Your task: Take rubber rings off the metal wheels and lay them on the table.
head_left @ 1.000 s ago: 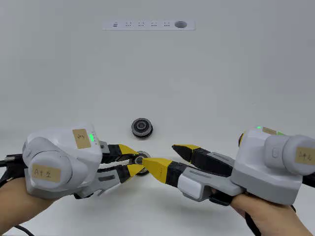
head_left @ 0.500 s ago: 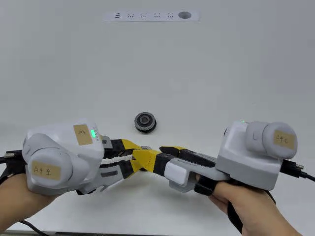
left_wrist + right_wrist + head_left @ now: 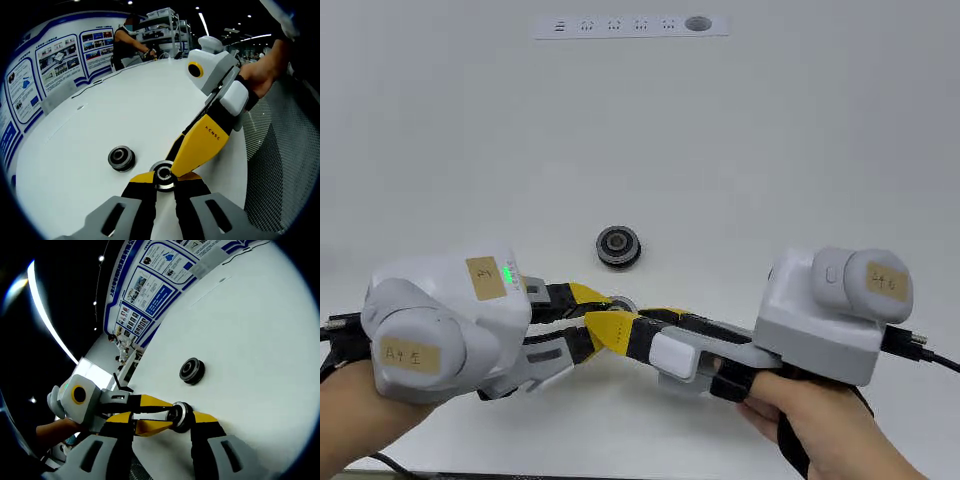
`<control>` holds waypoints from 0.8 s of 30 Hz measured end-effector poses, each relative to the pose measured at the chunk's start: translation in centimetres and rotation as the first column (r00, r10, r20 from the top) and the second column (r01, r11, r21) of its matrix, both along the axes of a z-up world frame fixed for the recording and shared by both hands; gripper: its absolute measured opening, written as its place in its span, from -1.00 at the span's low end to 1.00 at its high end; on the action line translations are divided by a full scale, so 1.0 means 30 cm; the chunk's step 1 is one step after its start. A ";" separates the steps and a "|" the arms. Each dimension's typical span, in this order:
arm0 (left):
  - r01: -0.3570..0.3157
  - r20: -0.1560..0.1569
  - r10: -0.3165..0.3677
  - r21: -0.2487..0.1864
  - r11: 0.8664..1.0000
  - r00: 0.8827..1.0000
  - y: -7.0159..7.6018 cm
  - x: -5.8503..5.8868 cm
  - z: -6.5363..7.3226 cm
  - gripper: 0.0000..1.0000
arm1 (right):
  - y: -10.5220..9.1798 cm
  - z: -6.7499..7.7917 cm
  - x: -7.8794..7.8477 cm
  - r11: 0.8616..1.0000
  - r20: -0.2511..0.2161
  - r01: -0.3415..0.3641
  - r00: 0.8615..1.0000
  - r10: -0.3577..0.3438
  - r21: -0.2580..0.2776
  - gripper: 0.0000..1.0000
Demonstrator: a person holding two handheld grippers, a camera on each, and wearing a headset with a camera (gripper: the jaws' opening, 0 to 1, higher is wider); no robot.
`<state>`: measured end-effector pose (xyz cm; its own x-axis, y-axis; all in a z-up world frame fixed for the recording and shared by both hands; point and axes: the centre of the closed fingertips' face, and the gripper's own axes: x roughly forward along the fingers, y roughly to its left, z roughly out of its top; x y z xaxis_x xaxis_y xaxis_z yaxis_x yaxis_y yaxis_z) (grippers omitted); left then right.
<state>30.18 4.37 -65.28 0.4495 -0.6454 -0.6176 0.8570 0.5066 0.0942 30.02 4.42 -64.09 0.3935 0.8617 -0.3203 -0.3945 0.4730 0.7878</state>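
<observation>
A small metal wheel (image 3: 164,175) with a dark rubber ring is held just above the white table. My left gripper (image 3: 164,177) is shut on it from both sides. The right gripper (image 3: 178,421) comes in from the opposite side and its yellow jaws close on the same wheel (image 3: 179,416). In the head view the two grippers cross at the centre, left gripper (image 3: 604,314) and right gripper (image 3: 622,320), and just a sliver of the wheel (image 3: 623,302) peeks out above them. A second wheel (image 3: 618,246) with its black ring lies on the table beyond them.
A white power strip (image 3: 630,26) lies at the far edge of the table (image 3: 770,150). The second wheel (image 3: 121,158) sits close to the left of my left jaws. A person (image 3: 125,45) works at the far end of the long table.
The right gripper has moved left, rolled over, and gone from open to closed on the wheel that the left gripper holds. The left gripper has stayed in place.
</observation>
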 end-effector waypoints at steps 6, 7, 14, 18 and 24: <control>0.001 0.001 -0.001 0.000 1.000 1.000 0.000 -0.001 0.000 -0.74 | -0.004 -0.008 0.001 1.000 -0.017 0.007 1.000 -0.007 -0.008 -0.09; 0.002 0.001 -0.002 0.002 1.000 1.000 0.000 -0.001 0.000 -0.74 | -0.003 -0.009 0.001 1.000 -0.015 0.006 1.000 -0.006 -0.007 -0.09; 0.005 0.002 -0.005 0.006 1.000 1.000 0.000 -0.001 -0.001 -0.74 | 0.000 -0.014 -0.014 1.000 -0.020 -0.013 1.000 0.012 -0.020 -0.05; 0.004 0.003 -0.004 0.005 1.000 1.000 0.000 -0.001 -0.001 -0.74 | -0.004 -0.012 -0.013 1.000 -0.034 -0.003 0.999 0.003 -0.005 -0.07; 0.005 0.003 -0.005 0.005 1.000 1.000 0.000 0.000 -0.001 -0.74 | -0.008 -0.008 -0.016 1.000 -0.043 -0.001 0.999 0.002 0.015 -0.13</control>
<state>30.17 4.38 -65.31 0.4479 -0.6445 -0.6196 0.8592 0.5020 0.0989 29.54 4.18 -64.32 0.3783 0.8673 -0.3236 -0.3609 0.4601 0.8112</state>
